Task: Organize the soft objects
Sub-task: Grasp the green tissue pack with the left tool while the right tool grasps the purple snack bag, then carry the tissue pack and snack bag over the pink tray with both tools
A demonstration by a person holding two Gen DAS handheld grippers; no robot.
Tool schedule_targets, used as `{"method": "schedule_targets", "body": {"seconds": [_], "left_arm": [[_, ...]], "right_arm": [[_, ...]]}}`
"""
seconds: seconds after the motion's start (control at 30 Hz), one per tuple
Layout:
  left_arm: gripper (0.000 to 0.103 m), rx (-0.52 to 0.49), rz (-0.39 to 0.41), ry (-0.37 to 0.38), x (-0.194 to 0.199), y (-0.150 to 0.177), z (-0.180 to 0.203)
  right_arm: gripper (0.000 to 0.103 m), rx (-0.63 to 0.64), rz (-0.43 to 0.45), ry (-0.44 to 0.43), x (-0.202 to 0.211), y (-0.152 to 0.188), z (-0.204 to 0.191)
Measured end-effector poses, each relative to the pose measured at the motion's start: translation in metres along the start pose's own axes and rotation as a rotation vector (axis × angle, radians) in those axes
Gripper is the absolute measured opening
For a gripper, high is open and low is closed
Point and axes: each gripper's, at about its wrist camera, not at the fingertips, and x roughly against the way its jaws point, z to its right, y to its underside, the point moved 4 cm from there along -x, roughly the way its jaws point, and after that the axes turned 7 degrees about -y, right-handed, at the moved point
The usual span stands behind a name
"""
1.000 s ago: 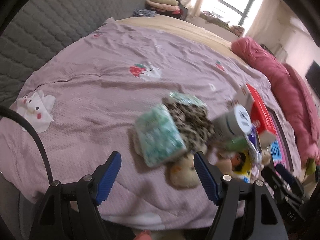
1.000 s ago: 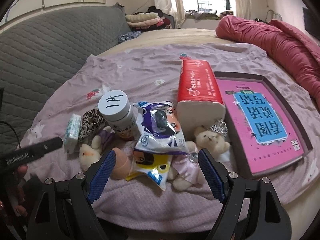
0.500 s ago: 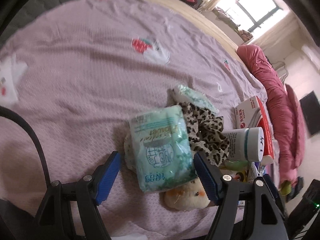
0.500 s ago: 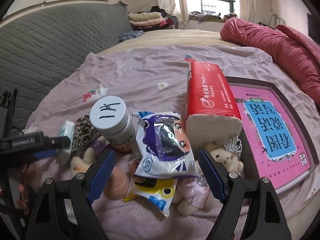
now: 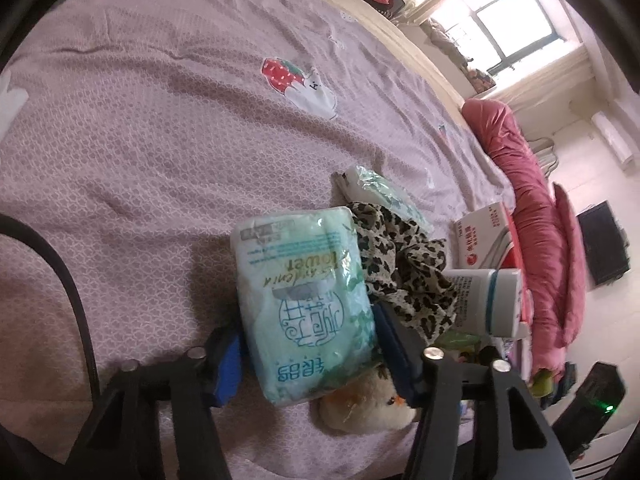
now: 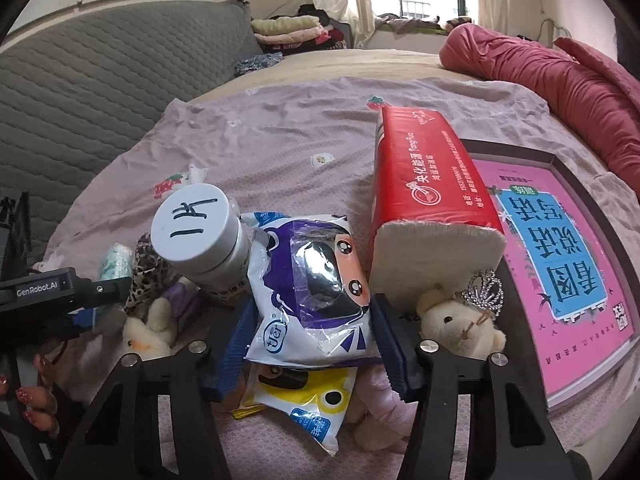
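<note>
My left gripper (image 5: 310,346) is shut on a mint-green tissue pack (image 5: 304,300), with its blue pads pressed on both sides. Behind it lie a leopard-print cloth (image 5: 400,264), a second green pack (image 5: 384,196) and a small cream plush (image 5: 368,404). My right gripper (image 6: 312,344) is shut on a purple-and-white wet-wipe pack (image 6: 316,284). Under it lies a yellow pack (image 6: 304,400). A cream teddy bear with a crown (image 6: 456,324) sits to its right. The red tissue pack (image 6: 428,200) stands behind.
A white-lidded jar (image 6: 200,236) stands left of the purple pack. A pink framed board (image 6: 560,264) lies at the right. A rolled red quilt (image 6: 560,76) runs along the far right. The grey headboard (image 6: 100,72) is at the left. The lilac bedspread (image 5: 160,120) stretches beyond the pile.
Both grippers moved forward into the pile and closed. The left jaws now pinch the green tissue pack. The right jaws now pinch the purple wipe pack.
</note>
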Motion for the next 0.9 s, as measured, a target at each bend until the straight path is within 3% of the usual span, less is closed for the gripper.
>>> {"method": "schedule_targets", "body": {"seconds": [0.17,0.3,0.5,0.7,0.9], "left_arm": [[0.051,0.019,0.009,0.021,0.004,-0.002,-0.003],[0.050,-0.049,0.080,-0.049,0.023,0.001,0.011],[0.050,-0.232,0.199,-0.215,0.062,0.009,0.052],[0.050,-0.323,0.261,-0.283,0.090,0.020,0.086],[0.050,-0.391,0.314,-0.291,0.112,0.028,0.119]], "right_arm": [[0.055,0.012,0.025,0.002,0.009,0.000,0.001],[0.055,0.022,0.069,0.016,0.026,-0.001,0.000],[0.055,0.035,0.128,0.011,0.053,-0.003,0.001],[0.055,0.009,0.164,0.005,0.069,-0.008,0.007],[0.055,-0.020,0.204,0.003,0.087,-0.010,0.018]]}}
